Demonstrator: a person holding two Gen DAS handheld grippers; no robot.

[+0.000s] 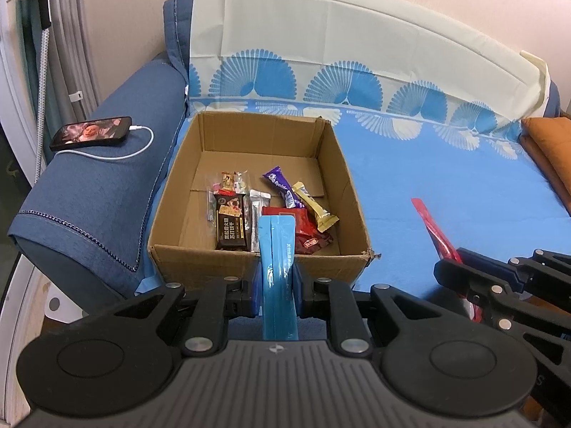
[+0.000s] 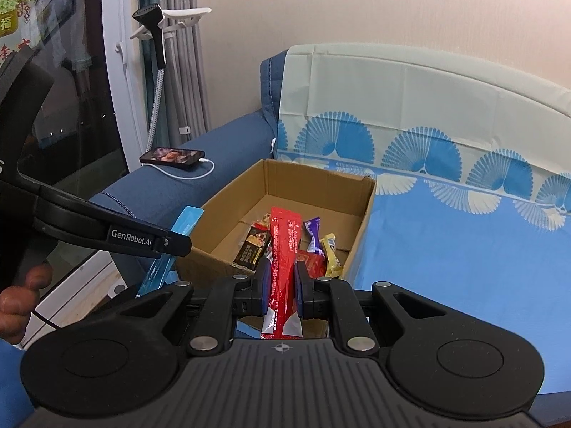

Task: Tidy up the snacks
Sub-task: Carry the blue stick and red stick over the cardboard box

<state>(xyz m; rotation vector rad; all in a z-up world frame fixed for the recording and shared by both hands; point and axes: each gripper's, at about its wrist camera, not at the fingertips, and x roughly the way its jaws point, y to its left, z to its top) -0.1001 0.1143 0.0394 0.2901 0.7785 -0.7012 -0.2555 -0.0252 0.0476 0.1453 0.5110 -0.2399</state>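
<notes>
Blue packet (image 1: 278, 271) is clamped in left hand-held gripper (image 1: 277, 294); red packet (image 2: 283, 267) is clamped in right hand-held gripper (image 2: 282, 290); both are held near box (image 1: 200, 264).

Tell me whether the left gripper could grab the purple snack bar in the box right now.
Probably not: the left gripper is shut on a blue packet. The cardboard box is open-topped, so the purple snack bar lies exposed.
</notes>
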